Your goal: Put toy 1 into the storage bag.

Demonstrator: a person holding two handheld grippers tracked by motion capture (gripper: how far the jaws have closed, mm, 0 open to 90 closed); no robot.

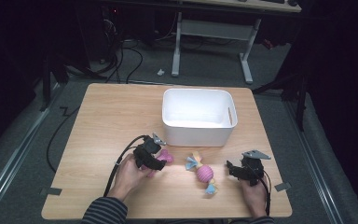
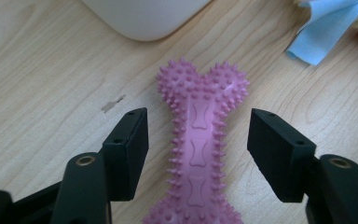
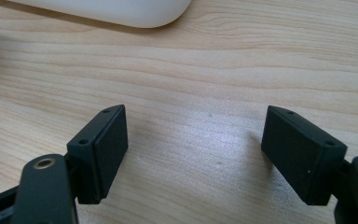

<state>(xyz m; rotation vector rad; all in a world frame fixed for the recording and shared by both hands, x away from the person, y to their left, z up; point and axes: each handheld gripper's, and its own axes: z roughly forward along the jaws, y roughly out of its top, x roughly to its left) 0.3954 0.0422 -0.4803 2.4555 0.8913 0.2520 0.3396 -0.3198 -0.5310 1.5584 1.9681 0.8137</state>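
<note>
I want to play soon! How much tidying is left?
Nothing is put away yet: the white plastic bin looks empty. The left gripper has its jaws around the spiky pink rubber bone, not yet gripping. The pink candy-shaped toy waits on the table.

Table [image 2: 51, 70]: light wood-grain surface, matt. Bone toy [image 2: 198, 135]: pink rubbery plastic, studded with small spikes. Bin [image 1: 198, 116]: smooth white plastic. Left tool [image 2: 198, 140] pads [image 2: 130, 140]: matt black plastic.
</note>
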